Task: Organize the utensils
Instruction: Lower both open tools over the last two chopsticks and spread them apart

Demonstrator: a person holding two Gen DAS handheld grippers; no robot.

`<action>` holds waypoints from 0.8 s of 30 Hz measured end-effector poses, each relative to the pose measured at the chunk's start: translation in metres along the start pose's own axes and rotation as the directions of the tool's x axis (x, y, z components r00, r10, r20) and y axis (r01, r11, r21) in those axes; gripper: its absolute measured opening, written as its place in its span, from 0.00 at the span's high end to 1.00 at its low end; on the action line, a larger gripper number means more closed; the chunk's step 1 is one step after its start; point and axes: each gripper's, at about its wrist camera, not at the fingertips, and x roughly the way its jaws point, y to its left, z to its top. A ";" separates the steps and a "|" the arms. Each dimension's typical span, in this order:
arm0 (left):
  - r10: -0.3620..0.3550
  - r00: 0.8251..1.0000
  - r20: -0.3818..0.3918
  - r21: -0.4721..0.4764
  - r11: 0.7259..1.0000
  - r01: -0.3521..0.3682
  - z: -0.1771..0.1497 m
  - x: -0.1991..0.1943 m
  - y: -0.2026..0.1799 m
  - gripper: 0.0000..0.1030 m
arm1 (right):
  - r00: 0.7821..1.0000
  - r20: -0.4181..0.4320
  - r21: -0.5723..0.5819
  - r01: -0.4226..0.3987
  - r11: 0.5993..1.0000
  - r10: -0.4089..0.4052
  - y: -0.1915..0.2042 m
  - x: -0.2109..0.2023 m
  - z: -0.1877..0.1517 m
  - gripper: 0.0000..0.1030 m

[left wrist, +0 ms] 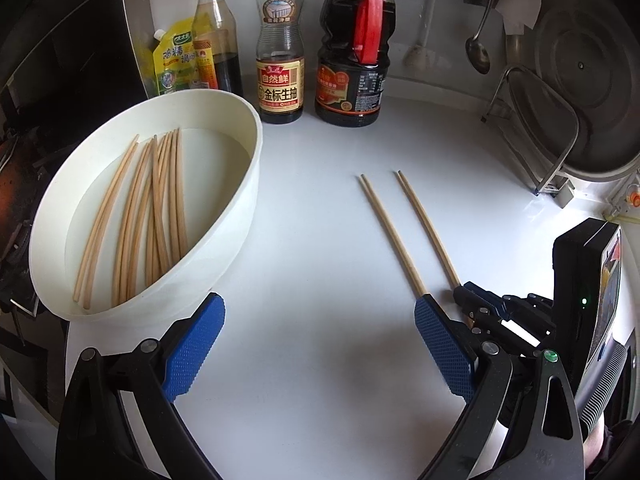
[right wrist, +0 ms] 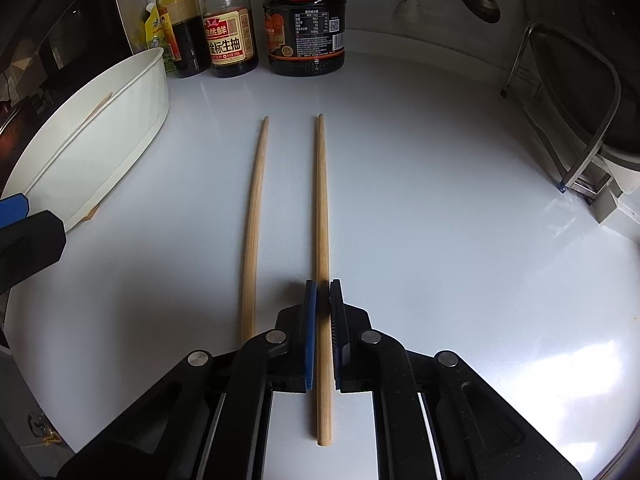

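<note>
Two wooden chopsticks lie side by side on the white counter. My right gripper [right wrist: 323, 286] is shut on the right chopstick [right wrist: 322, 200], pads on both sides of it, low on the counter. The left chopstick [right wrist: 253, 216] lies free beside it. In the left wrist view the same pair shows as the left chopstick [left wrist: 390, 232] and the right chopstick [left wrist: 428, 224], with the right gripper [left wrist: 464, 292] at the near end. My left gripper [left wrist: 320, 312] is open and empty, next to a white oval tub [left wrist: 248, 184] that holds several chopsticks [left wrist: 156, 208].
Sauce bottles [left wrist: 280, 68] and a yellow pouch [left wrist: 172, 60] stand along the back wall. A metal rack [left wrist: 536, 136] with a large pot lid [left wrist: 592, 80] stands at the right. A ladle [left wrist: 478, 52] hangs behind. A dark stove area lies left of the tub.
</note>
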 end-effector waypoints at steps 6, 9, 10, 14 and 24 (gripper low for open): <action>-0.030 0.999 -0.016 -0.003 1.000 0.030 0.002 0.015 -0.024 0.09 | 1.000 0.002 0.025 0.008 1.000 -0.008 -0.026 -0.007 -0.013 0.93; -0.015 1.000 -0.021 -0.002 1.000 0.015 0.004 0.025 -0.035 0.09 | 1.000 0.004 0.037 0.016 0.999 -0.017 -0.040 -0.008 -0.017 0.93; -0.008 1.000 -0.022 -0.004 1.000 0.008 0.004 0.029 -0.037 0.09 | 1.000 0.004 0.040 0.016 0.999 -0.016 -0.044 -0.008 -0.018 0.93; 0.012 0.999 -0.039 -0.020 1.000 -0.013 0.006 0.045 -0.045 0.09 | 1.000 0.008 0.046 0.010 0.999 -0.010 -0.058 -0.009 -0.020 0.93; 0.073 0.994 -0.075 -0.033 0.997 -0.076 0.005 0.068 -0.054 0.09 | 0.999 0.033 0.063 -0.010 0.998 0.008 -0.073 -0.010 -0.019 0.77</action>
